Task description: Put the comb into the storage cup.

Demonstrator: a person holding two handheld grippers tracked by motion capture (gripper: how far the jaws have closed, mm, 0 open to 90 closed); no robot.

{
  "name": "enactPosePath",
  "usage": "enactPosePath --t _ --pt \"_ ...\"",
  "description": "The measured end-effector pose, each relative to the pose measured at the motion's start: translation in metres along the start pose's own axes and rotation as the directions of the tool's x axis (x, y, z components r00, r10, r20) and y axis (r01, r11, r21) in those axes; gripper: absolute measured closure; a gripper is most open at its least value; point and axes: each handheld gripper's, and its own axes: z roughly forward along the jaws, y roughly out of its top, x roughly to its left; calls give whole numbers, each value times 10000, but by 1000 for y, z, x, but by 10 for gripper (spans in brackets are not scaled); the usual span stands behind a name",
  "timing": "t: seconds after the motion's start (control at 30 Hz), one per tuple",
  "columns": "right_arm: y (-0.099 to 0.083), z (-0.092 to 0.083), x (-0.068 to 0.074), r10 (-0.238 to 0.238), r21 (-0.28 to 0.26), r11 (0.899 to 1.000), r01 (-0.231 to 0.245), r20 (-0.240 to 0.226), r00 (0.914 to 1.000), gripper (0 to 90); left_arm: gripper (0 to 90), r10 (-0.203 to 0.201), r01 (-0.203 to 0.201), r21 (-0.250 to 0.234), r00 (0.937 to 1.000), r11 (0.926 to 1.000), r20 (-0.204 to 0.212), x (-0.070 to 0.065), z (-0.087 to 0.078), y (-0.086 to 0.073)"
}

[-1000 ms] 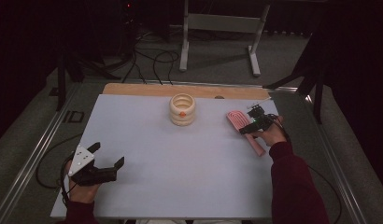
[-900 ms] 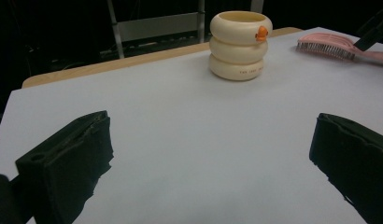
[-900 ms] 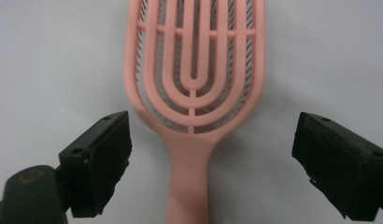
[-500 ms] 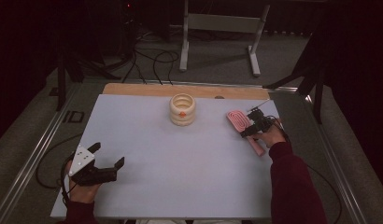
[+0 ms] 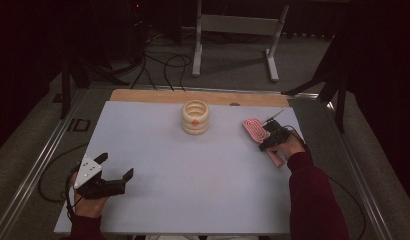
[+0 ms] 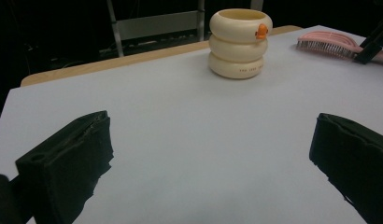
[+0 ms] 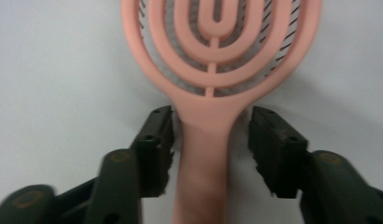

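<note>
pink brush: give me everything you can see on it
The brush is pink, plastic-looking, with an oval open head of nested loops on a central spine and dark bristles beneath. It lies flat, bristles down, at the table's far right, handle toward the person. The right gripper straddles the neck where head meets handle. One jaw sits close against it, the other shows a thin gap, so it is open, not clamped.

Hairbrush (image 7: 213,70) top & handle end cropped.

Pink vented hairbrush (image 5: 258,131) — flat on white table (image 5: 193,170), far right
</note>
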Motion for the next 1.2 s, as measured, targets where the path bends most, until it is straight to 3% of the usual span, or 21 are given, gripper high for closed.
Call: enactPosePath --t 0.17,0.67,0.97,1.2 --pt "-1 -1 -1 63 47 10000 -62 -91 9999 644 0 -3 3 6 10000 10000 1 0 0 0" --pt "-5 -4 3 -166 240 9996 170 -157 9997 694 0 1 -1 11 10000 10000 -22 -1 0 0" --pt "-10 -6 6 -259 -350 9991 257 -35 9997 697 0 -25 25 45 10000 10000 -59 -1 1 0" --pt "-13 -13 7 -77 -844 9964 76 -13 10000 699 0 10 -10 82 10000 10000 -70 -1 1 0"
